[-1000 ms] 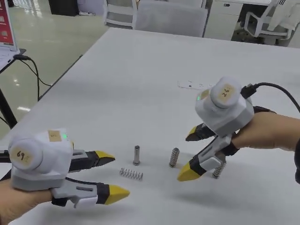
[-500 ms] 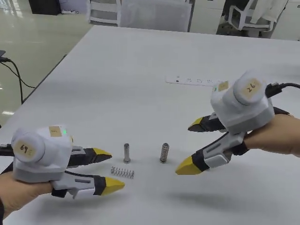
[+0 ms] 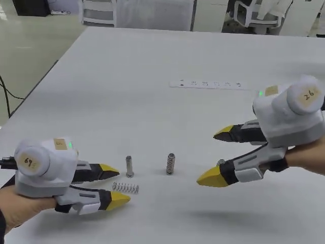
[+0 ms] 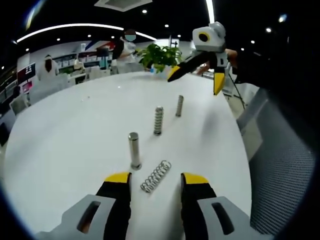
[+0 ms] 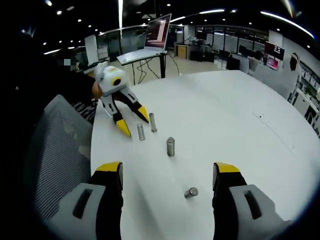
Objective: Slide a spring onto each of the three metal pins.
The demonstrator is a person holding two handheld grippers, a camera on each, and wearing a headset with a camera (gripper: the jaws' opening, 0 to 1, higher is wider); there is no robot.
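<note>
We count three pins and three springs on the white table (image 3: 152, 91). The bare pin (image 3: 129, 166) stands upright, its long axis vertical. Just beside its base, on our side, the loose spring (image 3: 125, 187) lies flat. Its axis runs roughly along the jaws of our left gripper (image 3: 122, 183), which stand apart with the spring's near end between their tips. To the bare pin's right, a sprung pin (image 3: 170, 163) stands upright. Farther right, the second sprung pin (image 5: 190, 192) stands upright under our right gripper (image 3: 208, 157), whose jaws are wide apart and hold nothing.
</note>
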